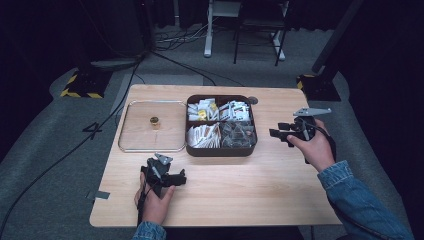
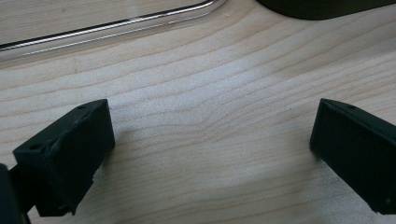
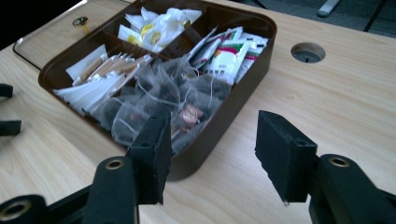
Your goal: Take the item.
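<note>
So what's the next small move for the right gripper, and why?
Probably ease the right gripper forward and down toward the mesh tea bags in the nearest compartment of the brown box: it is open, empty and aimed at that corner, short of the rim.

**A dark recording lab**

This looks like a lab or studio set up for recording. A light wooden table (image 1: 220,200) stands on grey carpet (image 1: 45,150), ringed by black curtains (image 1: 45,30). Cables (image 1: 165,57) trail across the far floor, and stand bases with yellow-black hazard tape (image 1: 80,87) flank the table's far corners.
</note>
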Motion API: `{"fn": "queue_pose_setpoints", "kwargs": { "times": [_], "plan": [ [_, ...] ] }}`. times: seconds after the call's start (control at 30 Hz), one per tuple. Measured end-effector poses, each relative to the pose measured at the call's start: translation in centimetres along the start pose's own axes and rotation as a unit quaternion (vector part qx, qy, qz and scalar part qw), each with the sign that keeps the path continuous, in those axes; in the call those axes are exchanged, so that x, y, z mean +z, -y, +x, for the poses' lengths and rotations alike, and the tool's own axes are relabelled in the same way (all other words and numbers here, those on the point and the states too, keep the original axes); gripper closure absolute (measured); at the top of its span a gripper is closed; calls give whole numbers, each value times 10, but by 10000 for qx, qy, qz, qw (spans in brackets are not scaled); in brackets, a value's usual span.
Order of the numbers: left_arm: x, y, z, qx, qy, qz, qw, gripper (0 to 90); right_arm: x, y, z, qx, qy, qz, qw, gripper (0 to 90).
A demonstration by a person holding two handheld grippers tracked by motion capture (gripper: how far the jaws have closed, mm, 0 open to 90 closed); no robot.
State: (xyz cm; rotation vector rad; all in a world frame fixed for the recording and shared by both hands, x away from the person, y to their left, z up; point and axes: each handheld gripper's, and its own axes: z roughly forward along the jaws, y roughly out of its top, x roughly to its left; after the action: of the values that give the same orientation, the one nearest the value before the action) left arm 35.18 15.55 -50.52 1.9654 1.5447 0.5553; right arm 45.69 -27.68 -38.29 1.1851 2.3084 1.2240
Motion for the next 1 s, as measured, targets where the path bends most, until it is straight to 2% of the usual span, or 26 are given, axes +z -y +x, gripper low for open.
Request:
{"fn": "queue_pose_setpoints", "kwargs": {
  "times": [0.2, 0.5, 0.77, 1.0],
  "plan": [
    [0, 0, 0, -2, 6, -6, 10000, 2, 15, -16, -5, 93, -15, -319, 9994, 459],
    [0, 0, -1, 27, 34, 3, 10000, 2, 43, -41, -12, 3, 115, -186, 9998, 459],
    [-1, 2, -2, 79, 78, -4, 9999, 2, 69, -64, -6, -249, 217, -168, 9993, 460],
    [0, 0, -2, 117, 79, -7, 9999, 7, 97, -74, -2, -122, 165, -123, 9997, 476]
  ]
}}
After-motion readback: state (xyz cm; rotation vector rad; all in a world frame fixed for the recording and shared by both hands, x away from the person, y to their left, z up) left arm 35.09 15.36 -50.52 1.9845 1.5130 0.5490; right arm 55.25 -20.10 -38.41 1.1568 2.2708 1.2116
